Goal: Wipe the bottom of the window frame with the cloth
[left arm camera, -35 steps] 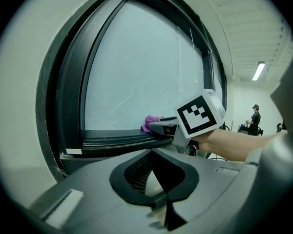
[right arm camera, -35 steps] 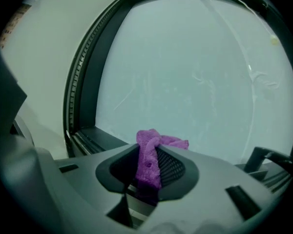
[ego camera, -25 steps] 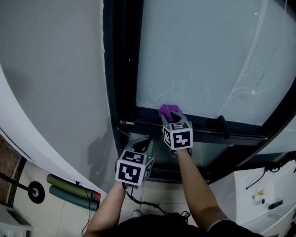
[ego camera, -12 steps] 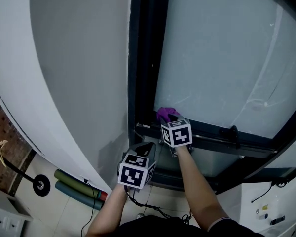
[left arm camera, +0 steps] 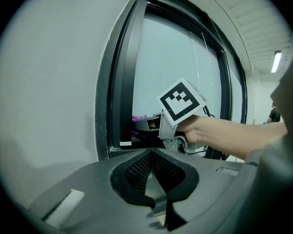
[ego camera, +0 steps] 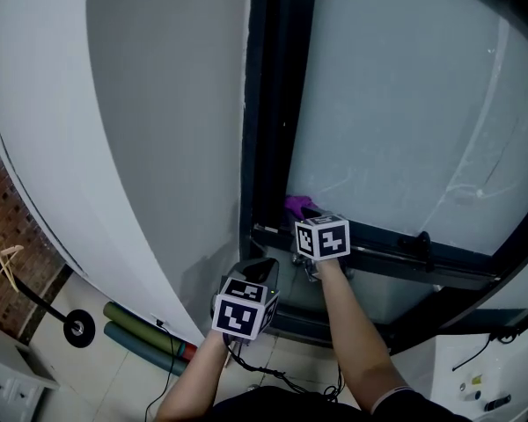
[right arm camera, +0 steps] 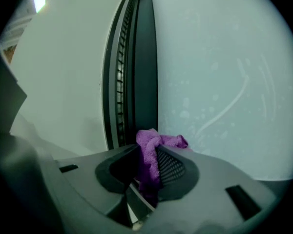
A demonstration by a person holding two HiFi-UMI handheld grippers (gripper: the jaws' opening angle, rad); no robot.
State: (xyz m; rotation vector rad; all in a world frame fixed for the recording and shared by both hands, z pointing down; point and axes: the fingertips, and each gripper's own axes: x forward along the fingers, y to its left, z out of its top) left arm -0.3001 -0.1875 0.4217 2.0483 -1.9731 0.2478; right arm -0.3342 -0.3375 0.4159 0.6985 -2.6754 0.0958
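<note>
Purple terry cloth point(right arm camera: 152, 156): pinched betw. closed jaws of right gripper point(ego camera: 304, 216), at bottom-left corner of dark window frame point(ego camera: 383, 255), below frosted glass pane point(ego camera: 405, 104). Left gripper point(ego camera: 262, 269): 7 o'clock from right one, clear of frame, jaws together, nothing held. Grey wall point(ego camera: 158, 104): 9 o'clock of frame.

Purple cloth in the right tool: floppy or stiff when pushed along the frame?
Probably floppy: the cloth bunches and droops in the right tool. Likely light: a small pinch holds it. Its fuzzy pile should drag, not slide, on the frame.
</note>
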